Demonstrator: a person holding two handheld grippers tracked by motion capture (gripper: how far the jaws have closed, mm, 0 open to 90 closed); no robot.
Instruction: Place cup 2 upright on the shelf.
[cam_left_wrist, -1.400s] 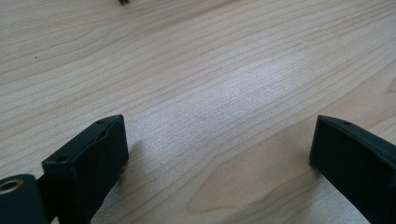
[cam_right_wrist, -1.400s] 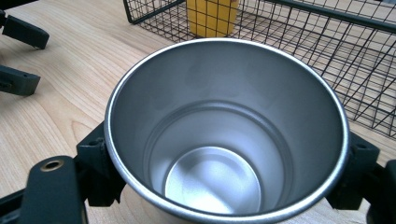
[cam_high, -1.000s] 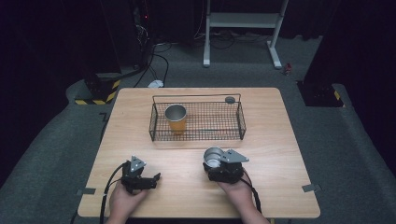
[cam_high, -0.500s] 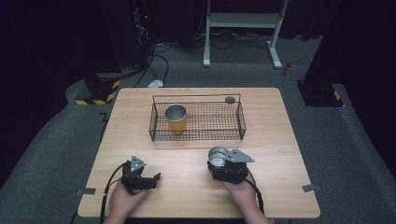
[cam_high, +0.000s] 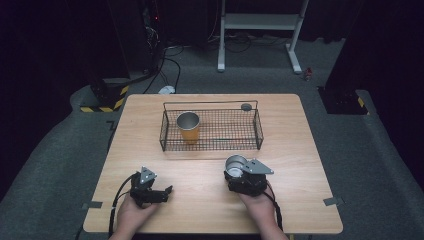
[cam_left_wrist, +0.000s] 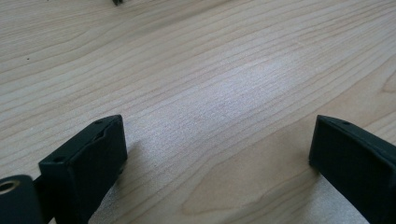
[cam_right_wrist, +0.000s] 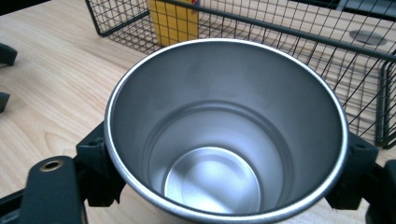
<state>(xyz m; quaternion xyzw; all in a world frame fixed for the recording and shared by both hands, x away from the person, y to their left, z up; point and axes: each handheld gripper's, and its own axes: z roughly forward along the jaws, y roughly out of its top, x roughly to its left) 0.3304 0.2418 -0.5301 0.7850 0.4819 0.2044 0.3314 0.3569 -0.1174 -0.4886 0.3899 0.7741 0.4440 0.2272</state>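
A dark room with grey carpet surrounds a light wooden table (cam_high: 300, 150) that fills the middle of the high view. In the upper middle of the tabletop stands a black wire basket (cam_high: 257, 131), and an orange cup with a metal rim (cam_high: 188, 126) stands upright in its left end. A small dark round disc (cam_high: 246, 106) lies by the basket's upper right corner; whether it is inside or just behind the wire cannot be told.

In the lower middle of the high view, just below the basket's front wall, the right gripper (cam_high: 239, 172) clamps a silver metal cup (cam_high: 235, 164). The right gripper view looks straight into that cup (cam_right_wrist: 224, 140), mouth up, with a black jaw pressed against each side of its wall.

At the lower left of the high view the left gripper (cam_high: 167, 191) rests low over bare wood, well apart from the basket. Its jaws have just been opening and stand spread, with nothing between them.
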